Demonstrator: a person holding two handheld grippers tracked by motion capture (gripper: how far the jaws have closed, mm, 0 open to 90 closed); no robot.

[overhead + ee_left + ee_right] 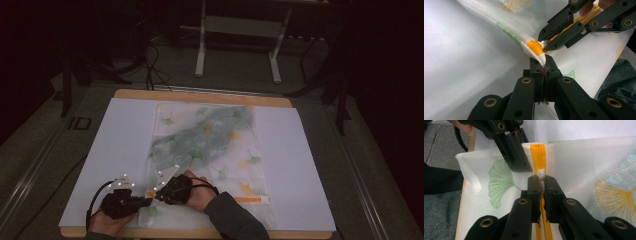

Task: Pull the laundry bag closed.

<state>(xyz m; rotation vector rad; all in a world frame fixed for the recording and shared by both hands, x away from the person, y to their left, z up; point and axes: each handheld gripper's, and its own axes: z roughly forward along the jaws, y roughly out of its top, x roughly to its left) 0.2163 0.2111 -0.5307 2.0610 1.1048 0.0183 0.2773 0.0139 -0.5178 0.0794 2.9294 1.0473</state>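
Note:
A white mesh bag [260, 150] printed with ginkgo leaves lies on the white sheet, with a blue-green cloth [200, 137] inside it. Its orange zipper [248, 200] runs along the near edge. My left gripper [543, 63] is shut on the bag's fabric edge just beside the zipper's orange end [535, 47]. My right gripper [541, 181] is shut on the small white zipper pull [540, 173], at the zipper's left end. In the high view both grippers, left [148, 201] and right [156, 196], meet tip to tip at the bag's near left corner.
The white sheet [120, 145] covers a wooden board [200, 95] on a dark table. A sleeved forearm [235, 220] crosses the bag's near edge. White frame legs [201, 50] stand on the floor beyond the table.

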